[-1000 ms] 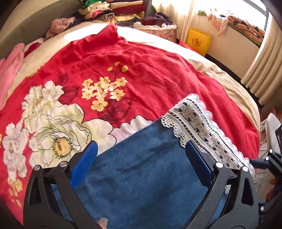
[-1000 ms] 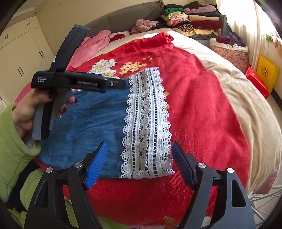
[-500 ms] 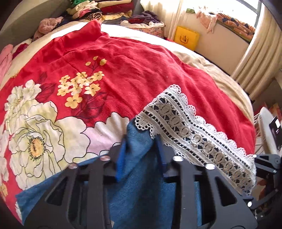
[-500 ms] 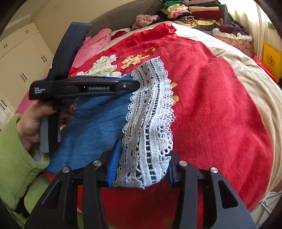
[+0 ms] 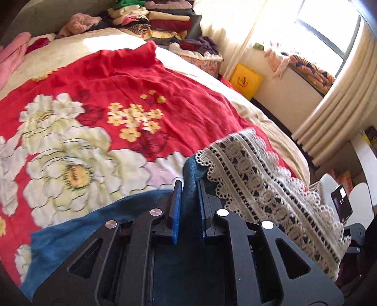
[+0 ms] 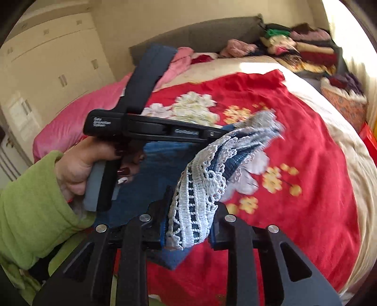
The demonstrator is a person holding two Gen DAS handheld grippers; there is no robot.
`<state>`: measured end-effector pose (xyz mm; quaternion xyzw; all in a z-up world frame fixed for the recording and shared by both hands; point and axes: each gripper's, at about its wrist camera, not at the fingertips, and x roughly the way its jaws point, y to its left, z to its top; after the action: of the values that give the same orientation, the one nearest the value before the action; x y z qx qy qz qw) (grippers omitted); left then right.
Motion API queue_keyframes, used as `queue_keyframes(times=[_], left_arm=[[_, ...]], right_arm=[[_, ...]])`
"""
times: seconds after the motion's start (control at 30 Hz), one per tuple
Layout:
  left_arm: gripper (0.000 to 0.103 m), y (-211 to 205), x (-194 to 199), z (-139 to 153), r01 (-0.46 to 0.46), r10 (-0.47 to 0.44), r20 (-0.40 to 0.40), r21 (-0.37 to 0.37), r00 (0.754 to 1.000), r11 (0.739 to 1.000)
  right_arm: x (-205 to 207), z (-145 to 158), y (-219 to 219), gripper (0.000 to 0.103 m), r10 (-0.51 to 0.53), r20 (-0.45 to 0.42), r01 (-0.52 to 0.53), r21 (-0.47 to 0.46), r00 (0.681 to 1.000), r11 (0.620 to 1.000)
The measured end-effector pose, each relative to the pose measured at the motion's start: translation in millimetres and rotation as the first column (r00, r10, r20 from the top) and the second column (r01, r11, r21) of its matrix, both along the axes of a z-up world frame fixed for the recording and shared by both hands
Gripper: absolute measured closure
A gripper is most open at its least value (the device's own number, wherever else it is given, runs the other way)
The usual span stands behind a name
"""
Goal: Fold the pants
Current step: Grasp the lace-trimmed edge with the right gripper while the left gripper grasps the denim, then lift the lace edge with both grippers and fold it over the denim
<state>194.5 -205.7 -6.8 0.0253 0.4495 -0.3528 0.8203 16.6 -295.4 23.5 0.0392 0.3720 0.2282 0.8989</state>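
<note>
The pants are blue denim (image 5: 94, 226) with a wide white lace hem (image 5: 259, 183), spread on a red floral bedcover (image 5: 188, 106). My left gripper (image 5: 189, 188) has a fold of denim beside the lace pinched between its blue pads, its jaws still closing. In the right wrist view my right gripper (image 6: 192, 211) grips the bunched lace hem (image 6: 200, 183), jaws also still closing, and holds it above the bedcover (image 6: 306, 153). A hand (image 6: 77, 169) in a green sleeve holds the left gripper, whose fingertips are hidden behind the raised lace.
Folded clothes (image 5: 165, 21) are stacked at the head of the bed beside a cloth-filled basket (image 5: 200, 54). A yellow box (image 5: 245, 81) and curtains (image 5: 329, 113) stand right of the bed. Pink bedding (image 6: 70, 122) and a wardrobe (image 6: 47, 58) lie to the left.
Both grippers went from wide open to closed on the pants. The left one pinched the denim, the right one the lace hem, and that edge has risen off the bedcover.
</note>
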Motion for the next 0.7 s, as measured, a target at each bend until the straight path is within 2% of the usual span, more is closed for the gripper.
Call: queue_keyframes(times=[0.1,0.2,0.27,0.33,0.37,0.43,0.53,0.6,0.7], left_arm=[[0.096,32,-1,2,-0.061,0.061,-0.018,-0.013,0.998,0.998],[0.087,69,-5,-3,-0.121,0.12,-0.052,-0.013,0.991,0.993],[0.086,98,-10,-6,-0.164,0.164,-0.062,-0.004,0.985,0.986],[0.078,127,-17,-7,-0.206,0.205,-0.081,-0.008,0.975,0.978],[0.076,145,-22,-7,-0.231,0.228,-0.09,-0.023,0.97,0.973],[0.07,173,-30,-6,-0.266,0.26,-0.1,-0.048,0.96,0.963],[0.068,207,-48,-8,-0.319,0.3,-0.151,-0.118,0.942,0.941],[0.064,214,-56,-8,-0.334,0.304,-0.184,-0.163,0.935,0.928],[0.056,208,-70,-5,-0.311,0.281,-0.178,-0.171,0.943,0.935]], right_arm=[[3,-1,31,0.079,0.059,0.012,-0.058,-0.063,0.998,0.996],[8,-10,64,0.08,0.106,0.007,-0.104,-0.145,0.994,0.984],[8,-18,86,0.079,0.144,0.003,-0.141,-0.2,0.99,0.97],[7,-24,105,0.079,0.178,-0.002,-0.173,-0.261,0.984,0.95],[4,-29,117,0.079,0.199,-0.001,-0.19,-0.306,0.98,0.933],[-2,-41,144,0.079,0.271,-0.015,-0.253,-0.413,0.962,0.875],[-10,-58,168,0.073,0.329,-0.058,-0.313,-0.499,0.942,0.808],[-16,-55,169,0.062,0.351,-0.061,-0.336,-0.477,0.934,0.812],[-19,-33,149,0.054,0.344,-0.065,-0.344,-0.345,0.937,0.873]])
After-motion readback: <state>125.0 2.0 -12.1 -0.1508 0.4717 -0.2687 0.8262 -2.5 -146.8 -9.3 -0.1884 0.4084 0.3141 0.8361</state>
